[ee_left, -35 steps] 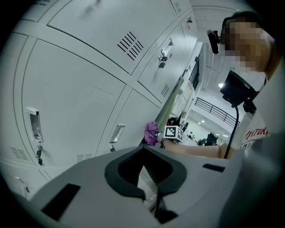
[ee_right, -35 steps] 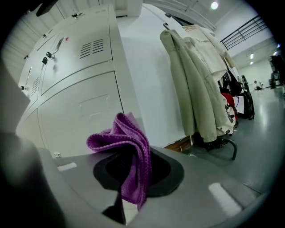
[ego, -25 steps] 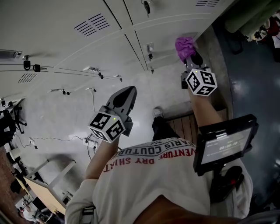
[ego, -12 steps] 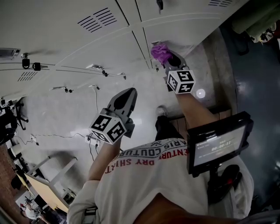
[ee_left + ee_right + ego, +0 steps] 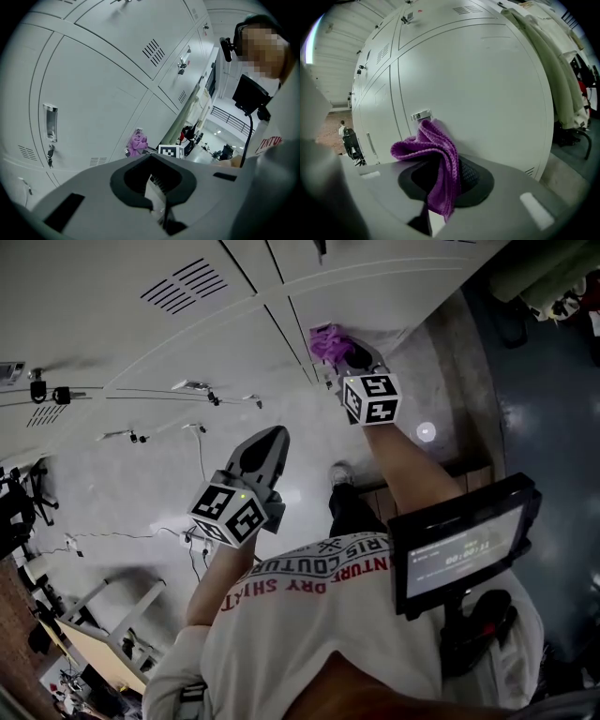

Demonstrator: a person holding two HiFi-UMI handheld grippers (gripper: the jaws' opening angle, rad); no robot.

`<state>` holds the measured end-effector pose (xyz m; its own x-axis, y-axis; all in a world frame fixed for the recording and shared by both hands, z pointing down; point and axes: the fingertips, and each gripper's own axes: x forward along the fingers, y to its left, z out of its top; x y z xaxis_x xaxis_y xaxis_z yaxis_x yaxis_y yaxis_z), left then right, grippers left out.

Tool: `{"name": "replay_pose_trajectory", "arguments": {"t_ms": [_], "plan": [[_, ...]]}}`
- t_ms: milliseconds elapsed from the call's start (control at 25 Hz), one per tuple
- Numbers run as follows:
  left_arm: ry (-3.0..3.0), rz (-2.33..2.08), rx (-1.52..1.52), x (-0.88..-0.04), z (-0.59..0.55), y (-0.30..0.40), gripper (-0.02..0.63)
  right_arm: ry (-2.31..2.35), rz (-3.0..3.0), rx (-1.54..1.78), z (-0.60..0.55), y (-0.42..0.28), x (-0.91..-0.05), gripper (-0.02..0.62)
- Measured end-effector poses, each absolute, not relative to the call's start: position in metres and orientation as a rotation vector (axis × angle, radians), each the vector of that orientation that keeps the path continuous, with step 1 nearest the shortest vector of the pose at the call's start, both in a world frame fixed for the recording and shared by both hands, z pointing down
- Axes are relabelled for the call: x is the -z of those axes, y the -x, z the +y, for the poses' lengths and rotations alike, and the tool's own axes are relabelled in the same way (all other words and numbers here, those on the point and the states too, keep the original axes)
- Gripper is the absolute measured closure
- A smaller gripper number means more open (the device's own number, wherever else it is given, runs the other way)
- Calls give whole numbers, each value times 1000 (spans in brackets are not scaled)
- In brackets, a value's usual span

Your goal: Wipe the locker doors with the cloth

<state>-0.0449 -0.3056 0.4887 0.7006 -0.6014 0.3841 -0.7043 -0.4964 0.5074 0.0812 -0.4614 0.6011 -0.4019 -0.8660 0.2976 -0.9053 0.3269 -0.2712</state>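
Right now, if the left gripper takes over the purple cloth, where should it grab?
Probably the loose bunched fold of the purple cloth standing above the right gripper, which pinches its lower tail. Come from the open side, away from the locker door.

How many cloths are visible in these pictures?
1. The purple cloth sits between the jaws of the right gripper, at a locker door. The left gripper holds none. More may be hidden.

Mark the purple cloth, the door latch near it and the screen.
purple cloth (image 5: pixel 440 161), right gripper view, its hanging fold.
door latch (image 5: pixel 421 115), right gripper view, its metal plate.
screen (image 5: pixel 464 554), head view, its display centre.
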Motion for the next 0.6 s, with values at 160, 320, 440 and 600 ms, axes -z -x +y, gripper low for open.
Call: {"name": "replay_pose_trajectory", "arguments": {"t_ms": [160,320,440,600], "plan": [[-2272,-966,-204,-488,-308,34,604,-1651,-2482,-581,-463,-88,-601,529],[-2277,-956,-203,-488,-310,26,604,-1676,-2472,-603,-466,-100,-600,529],[-2288,-936,-206,-486,-309,17,604,-1700,-2451,-604,-466,-116,-601,529],[-2307,-914,-211,-485,-313,8,604,-1757,-2420,-601,-469,-146,-600,529]]}}
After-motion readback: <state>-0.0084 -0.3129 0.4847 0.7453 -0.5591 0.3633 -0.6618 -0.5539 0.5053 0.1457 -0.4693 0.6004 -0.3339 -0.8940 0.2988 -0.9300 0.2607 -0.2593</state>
